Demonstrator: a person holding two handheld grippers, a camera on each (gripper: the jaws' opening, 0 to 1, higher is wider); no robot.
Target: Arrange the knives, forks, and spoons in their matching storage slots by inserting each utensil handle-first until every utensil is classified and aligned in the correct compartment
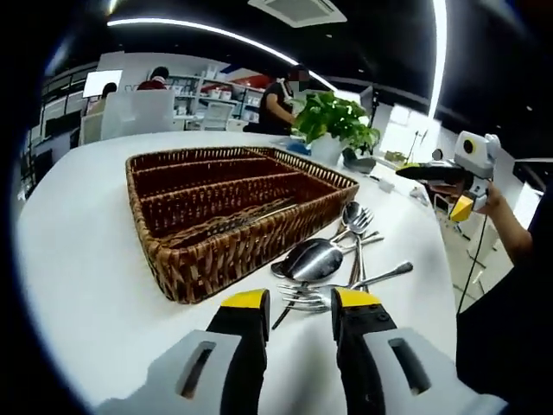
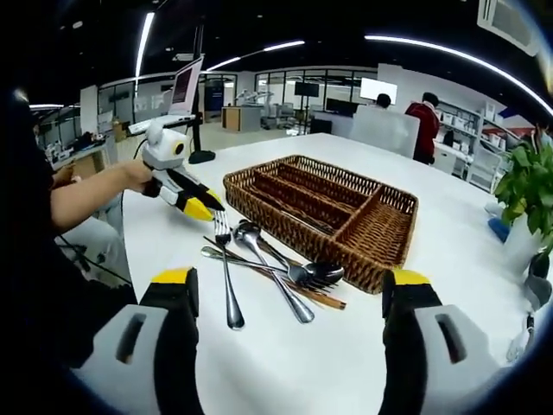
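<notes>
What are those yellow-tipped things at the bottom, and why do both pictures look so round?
Those are hand-held grippers, like big tongs a person squeezes. Each carries a wide, round camera. One picture looks from the left hand-held gripper, the other from the right hand-held gripper. Both are open and hold nothing. On the white table sits a wicker tray with slots. Beside it lies a pile of spoons and forks. A potted plant stands behind the tray.

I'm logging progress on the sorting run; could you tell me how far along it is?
Barely started. One thin utensil seems to lie in the wicker tray. Both the left gripper and right gripper are open and empty. The spoons and forks wait piled beside the tray.
</notes>
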